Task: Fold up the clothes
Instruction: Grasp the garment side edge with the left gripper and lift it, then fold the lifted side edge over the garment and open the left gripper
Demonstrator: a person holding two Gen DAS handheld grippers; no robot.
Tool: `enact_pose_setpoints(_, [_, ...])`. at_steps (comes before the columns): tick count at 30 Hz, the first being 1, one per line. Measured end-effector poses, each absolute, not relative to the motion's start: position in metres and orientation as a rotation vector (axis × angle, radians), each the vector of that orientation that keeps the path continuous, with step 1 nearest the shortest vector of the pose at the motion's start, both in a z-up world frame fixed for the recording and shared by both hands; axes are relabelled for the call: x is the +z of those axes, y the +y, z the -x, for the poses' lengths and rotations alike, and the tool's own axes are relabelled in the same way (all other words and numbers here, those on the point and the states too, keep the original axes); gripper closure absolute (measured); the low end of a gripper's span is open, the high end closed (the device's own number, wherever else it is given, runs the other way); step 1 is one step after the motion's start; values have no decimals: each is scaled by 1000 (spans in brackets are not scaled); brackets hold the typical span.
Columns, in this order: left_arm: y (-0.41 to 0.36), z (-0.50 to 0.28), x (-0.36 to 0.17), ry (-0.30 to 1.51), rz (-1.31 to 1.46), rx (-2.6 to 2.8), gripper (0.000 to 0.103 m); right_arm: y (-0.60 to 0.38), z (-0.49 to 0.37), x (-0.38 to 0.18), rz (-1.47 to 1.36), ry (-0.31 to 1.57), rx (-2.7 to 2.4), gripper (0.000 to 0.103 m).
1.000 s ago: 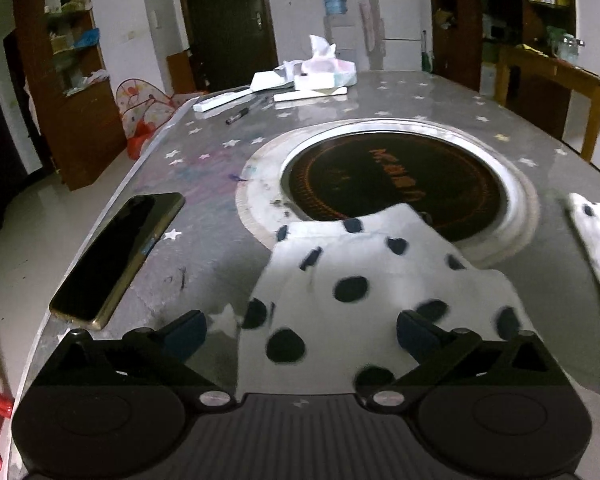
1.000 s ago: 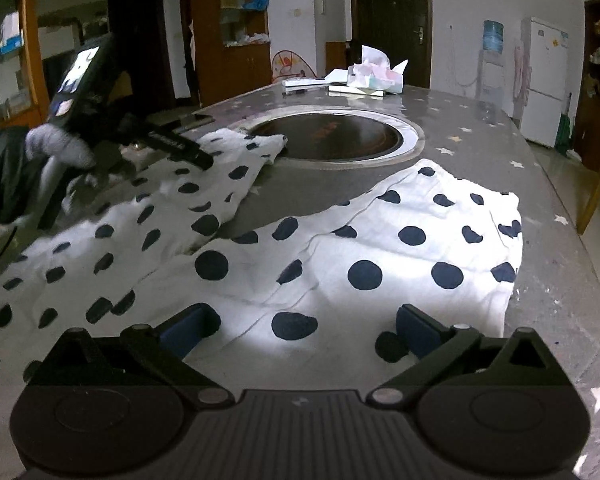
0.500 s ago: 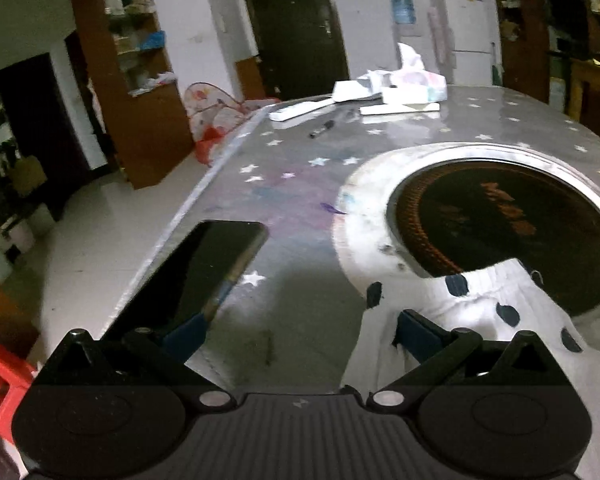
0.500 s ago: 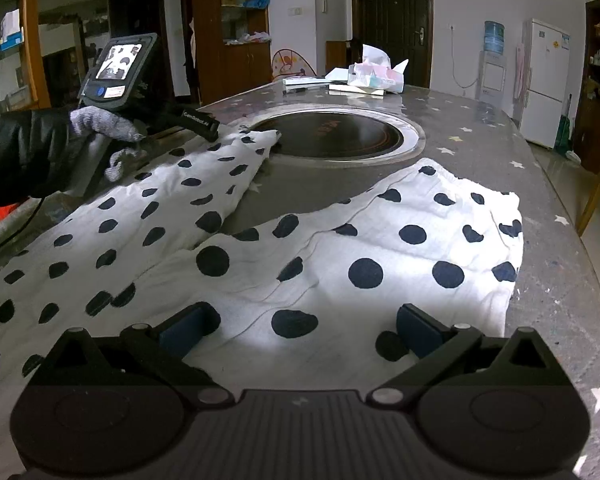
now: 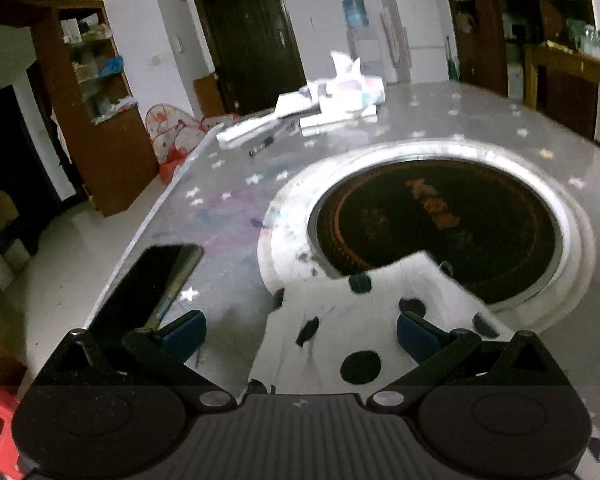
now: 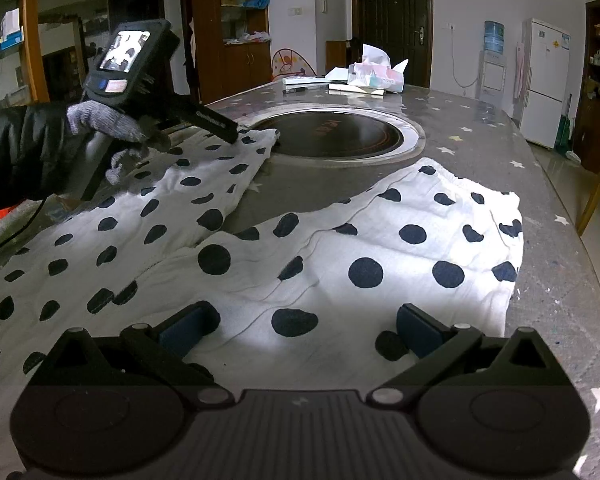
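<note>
White trousers with dark polka dots [image 6: 340, 248] lie spread on the grey star-speckled table [image 6: 480, 136], both legs pointing to the far side. In the left wrist view the end of the left leg [image 5: 360, 320] lies beside the round cooktop. My left gripper [image 5: 300, 332] is open, its fingers astride that leg end; the right wrist view shows it low over the hem [image 6: 220, 124]. My right gripper [image 6: 300, 328] is open just above the right leg, holding nothing.
A round black cooktop [image 5: 436, 224] with a steel rim is set in the table's middle. A dark phone [image 5: 156, 280] lies at the left edge. A tissue box and papers [image 6: 374, 76], a remote and a pen sit at the far end.
My left gripper swung left off the leg end, then came back right over it and lower. The leg end has shifted slightly. My right gripper has not moved.
</note>
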State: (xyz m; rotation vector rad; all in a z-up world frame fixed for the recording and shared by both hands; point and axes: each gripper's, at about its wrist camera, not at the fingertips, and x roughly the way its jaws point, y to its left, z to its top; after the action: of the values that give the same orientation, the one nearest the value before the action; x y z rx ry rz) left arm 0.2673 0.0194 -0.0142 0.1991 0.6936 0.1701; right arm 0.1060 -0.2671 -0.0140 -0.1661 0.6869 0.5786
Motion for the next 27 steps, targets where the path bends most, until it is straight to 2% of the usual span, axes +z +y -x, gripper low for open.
enact_pose_setpoints(13, [22,-236,0,709,-138,152,0,-266,-106,-14,173,688,576,0])
enact_pose_setpoints(27, [10,-148,10,747,-166,57,0,-265,-105,-14,185,689,572,0])
